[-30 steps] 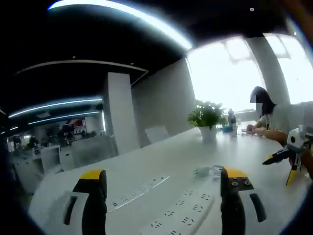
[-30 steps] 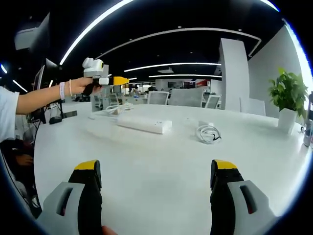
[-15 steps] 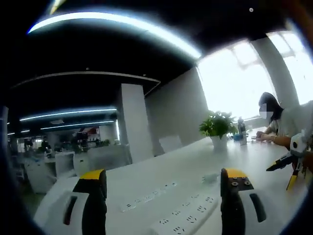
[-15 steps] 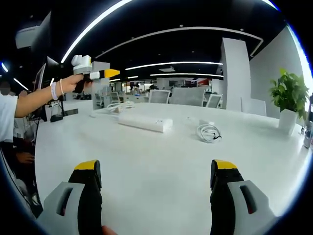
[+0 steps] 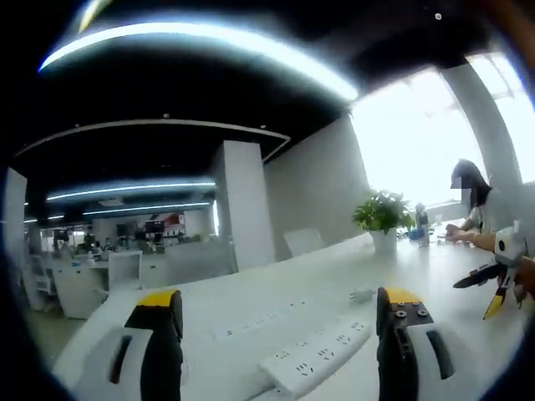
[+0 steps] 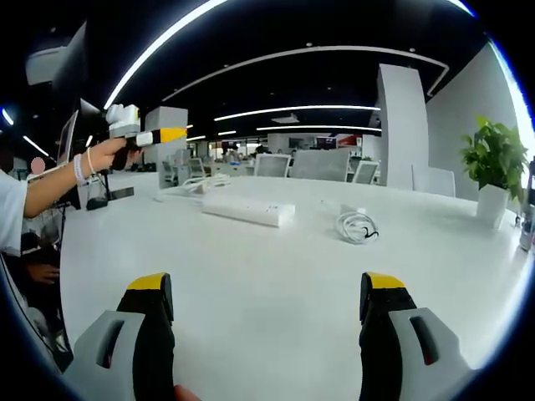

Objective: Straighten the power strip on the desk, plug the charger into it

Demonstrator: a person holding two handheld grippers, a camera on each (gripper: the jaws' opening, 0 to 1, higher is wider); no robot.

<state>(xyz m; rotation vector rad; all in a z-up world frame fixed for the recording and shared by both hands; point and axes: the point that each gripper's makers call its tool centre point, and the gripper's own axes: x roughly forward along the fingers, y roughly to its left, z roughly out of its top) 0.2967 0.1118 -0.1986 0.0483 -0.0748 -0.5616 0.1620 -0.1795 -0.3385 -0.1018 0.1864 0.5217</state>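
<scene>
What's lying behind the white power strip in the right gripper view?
Behind the long white power strip a loose white cable trails across the white desk, with office chairs further back. Its far side is hidden.

Left gripper view: soft and motion-blurred overall, ceiling light strip (image 5: 201,46) smeared across the top. Window (image 5: 418,142) at upper right blown out to white, strong backlight; ceiling nearly black. Right gripper view: sharper, evenly lit by thin ceiling strips (image 6: 167,42) arcing across the top, white desk (image 6: 267,251) bright with faint soft shadows, mild glare at the right edge. Heavy fisheye bending of straight lines toward the edges in both.
</scene>
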